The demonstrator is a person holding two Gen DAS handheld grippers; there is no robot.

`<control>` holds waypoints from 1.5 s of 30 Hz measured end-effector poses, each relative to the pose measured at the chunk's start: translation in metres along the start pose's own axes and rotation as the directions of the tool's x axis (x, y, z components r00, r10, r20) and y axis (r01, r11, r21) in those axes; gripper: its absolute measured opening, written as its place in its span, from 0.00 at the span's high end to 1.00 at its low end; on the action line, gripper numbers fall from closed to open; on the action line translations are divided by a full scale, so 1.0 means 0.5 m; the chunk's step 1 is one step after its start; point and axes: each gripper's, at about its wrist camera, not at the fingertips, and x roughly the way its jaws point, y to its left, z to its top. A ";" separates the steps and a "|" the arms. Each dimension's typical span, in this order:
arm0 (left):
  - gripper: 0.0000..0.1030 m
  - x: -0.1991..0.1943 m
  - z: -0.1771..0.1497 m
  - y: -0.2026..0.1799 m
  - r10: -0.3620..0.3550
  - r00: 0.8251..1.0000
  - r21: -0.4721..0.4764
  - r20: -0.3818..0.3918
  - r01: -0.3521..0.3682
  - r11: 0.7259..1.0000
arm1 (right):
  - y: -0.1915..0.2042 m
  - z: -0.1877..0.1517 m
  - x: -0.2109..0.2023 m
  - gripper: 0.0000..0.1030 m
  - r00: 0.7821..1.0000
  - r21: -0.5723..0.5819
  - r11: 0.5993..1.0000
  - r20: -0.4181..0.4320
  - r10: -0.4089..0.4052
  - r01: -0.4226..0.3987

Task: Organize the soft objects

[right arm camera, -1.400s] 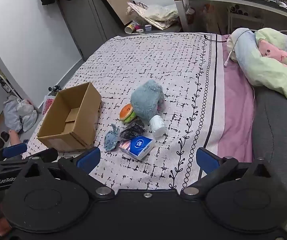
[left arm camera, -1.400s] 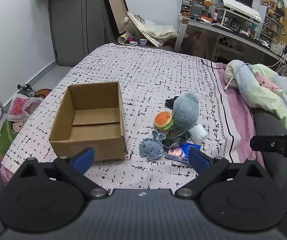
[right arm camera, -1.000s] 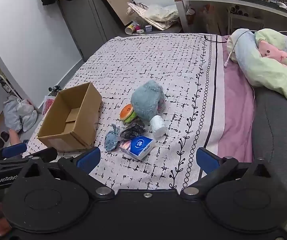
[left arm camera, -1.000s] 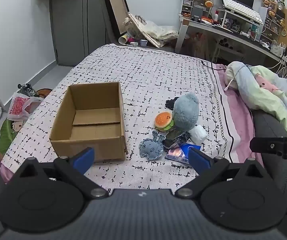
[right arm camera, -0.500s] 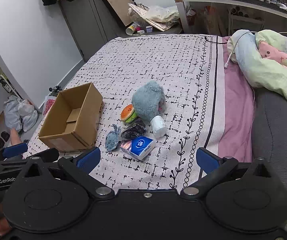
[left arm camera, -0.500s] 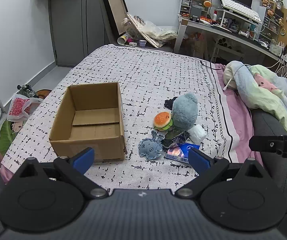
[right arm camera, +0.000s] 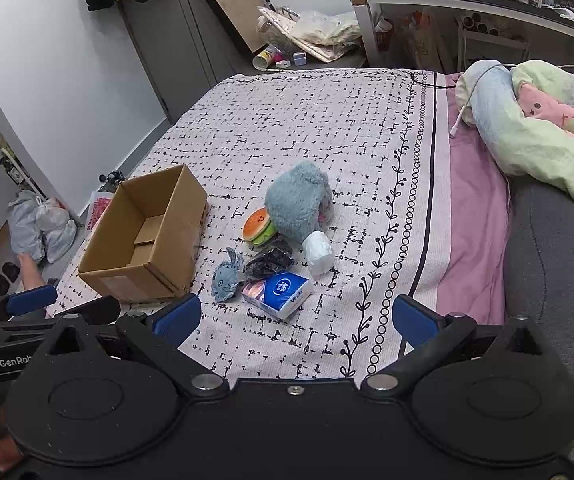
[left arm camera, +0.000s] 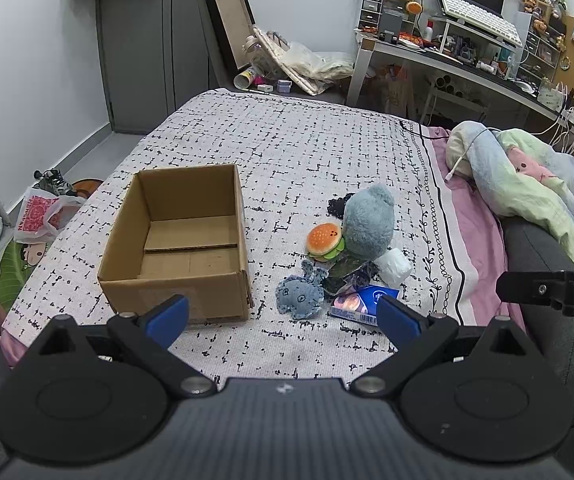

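You held both tools back from the bed, above its near edge. Left gripper (left arm camera: 283,316): jaws spread wide, nothing between the pads. Right gripper (right arm camera: 293,316): same, wide open, empty. Likely a pre-reach pose, so both cams took in the whole layout before any pick.

Box (left arm camera: 179,240) sat open-top on the bedspread (left arm camera: 307,148), left of the pile, apart from it, inside bare apart from its bottom flaps. Probably put there as the drop target: short carry from pile to box.

Pile, all touching or overlapping:
- big blue-grey plush (left arm camera: 367,224) at the back, tallest item
- burger toy (left arm camera: 325,240) against its left side
- small denim whale (left arm camera: 299,292) nearest the box, lying flat
- dark crinkly packet (left arm camera: 347,276) in the middle
- white roll (left arm camera: 395,266) on the right
- tissue pack (left arm camera: 363,302) closest to you

Judgement: whale looked the easiest first grab for the left tool, as it lay on the pile's outer edge.

View diffs:
- Left cam: straight into the box; tissue pack partly hidden behind the right pad. Black lacy item behind the plush showed only here. Desk w/ keyboard and monitor in bkgd.
- Right cam: tissue pack (right arm camera: 279,294) in full, label readable; box seen at an angle, less of its floor. Left tool's blue pad at far left, plus a foot on the floor.
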 end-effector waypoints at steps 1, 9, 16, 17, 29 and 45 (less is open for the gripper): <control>0.04 -0.001 0.000 0.000 0.001 1.000 0.000 0.000 -0.001 1.000 | 0.000 0.000 0.000 0.00 1.000 0.000 1.000 0.000 0.000 0.000; 0.04 -0.003 -0.001 -0.002 0.001 1.000 0.001 0.000 -0.001 1.000 | 0.003 0.000 -0.001 0.00 1.000 -0.003 1.000 -0.002 -0.003 0.003; 0.04 -0.004 -0.001 -0.004 0.000 1.000 0.002 -0.002 0.000 1.000 | 0.005 -0.002 -0.001 0.00 1.000 -0.007 1.000 -0.005 -0.003 0.003; 0.04 -0.004 -0.001 -0.004 0.000 1.000 0.003 -0.002 0.000 1.000 | 0.006 -0.001 -0.001 0.00 1.000 -0.008 1.000 -0.006 -0.002 0.002; 0.04 -0.003 -0.004 -0.006 -0.001 1.000 0.003 -0.003 0.001 1.000 | 0.009 0.003 -0.003 0.00 1.000 -0.014 1.000 -0.005 -0.002 0.002; 0.04 0.004 0.006 -0.014 -0.007 1.000 0.010 -0.002 0.007 1.000 | 0.005 0.008 -0.006 0.00 1.000 -0.021 1.000 0.004 0.008 -0.008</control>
